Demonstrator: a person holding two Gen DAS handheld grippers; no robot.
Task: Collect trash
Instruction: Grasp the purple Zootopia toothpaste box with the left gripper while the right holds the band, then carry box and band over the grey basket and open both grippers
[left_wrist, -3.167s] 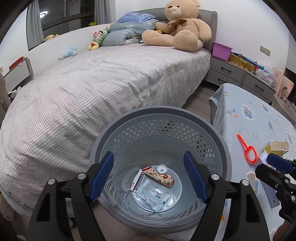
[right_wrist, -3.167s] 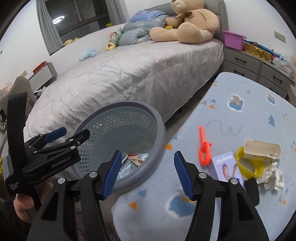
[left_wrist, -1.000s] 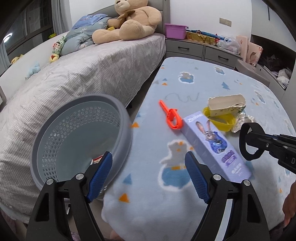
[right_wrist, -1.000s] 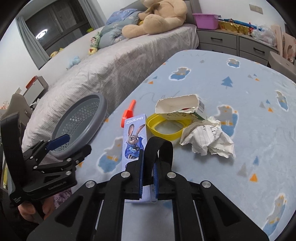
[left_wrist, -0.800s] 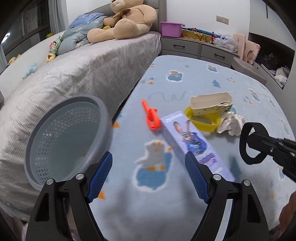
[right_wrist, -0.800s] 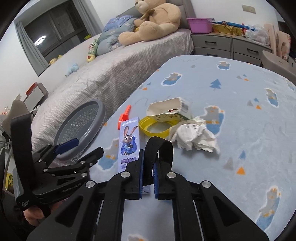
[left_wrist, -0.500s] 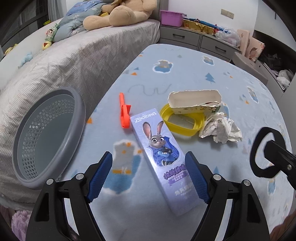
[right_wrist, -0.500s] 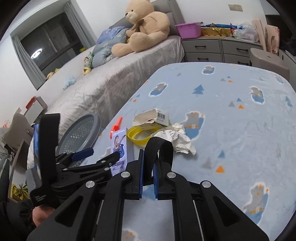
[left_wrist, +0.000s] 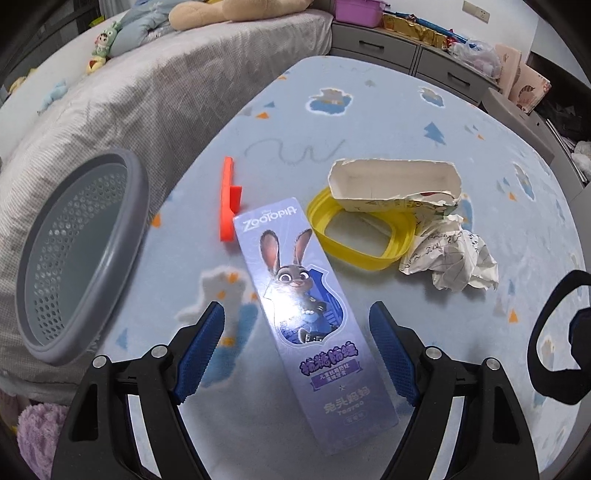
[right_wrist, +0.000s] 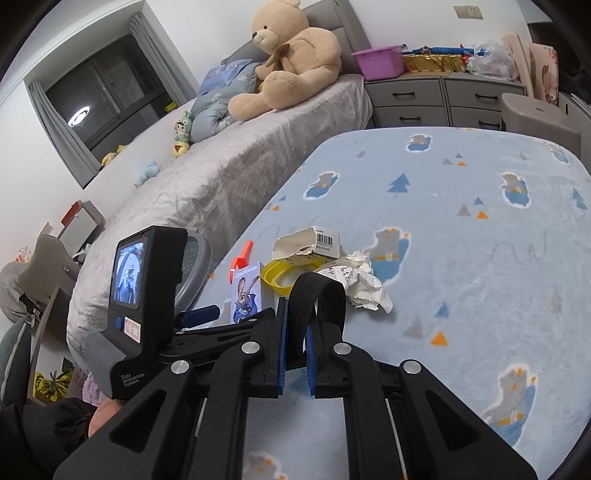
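Basket (left_wrist: 79, 254), straight under the left gripper (left_wrist: 295, 347) a few seconds ago, now sits far left at the blanket's (left_wrist: 480, 155) edge. The left gripper, jaws wide apart, has come over the purple box (left_wrist: 304, 306), which lies flat between its fingers. Beyond lie an orange clip (left_wrist: 228, 199), yellow ring (left_wrist: 360, 230), torn carton (left_wrist: 395, 182) and crumpled paper (left_wrist: 452, 256). The right gripper (right_wrist: 296, 354) stays clamped on a black strap (right_wrist: 317, 295), near right of the trash

A home bedroom, likely a child's: a bed (right_wrist: 221, 177) with a big teddy bear (right_wrist: 291, 55) and small plush toys (right_wrist: 183, 133), grey drawers (right_wrist: 443, 99), a curtained window (right_wrist: 96, 96), and a cartoon-print blanket (right_wrist: 480, 258).
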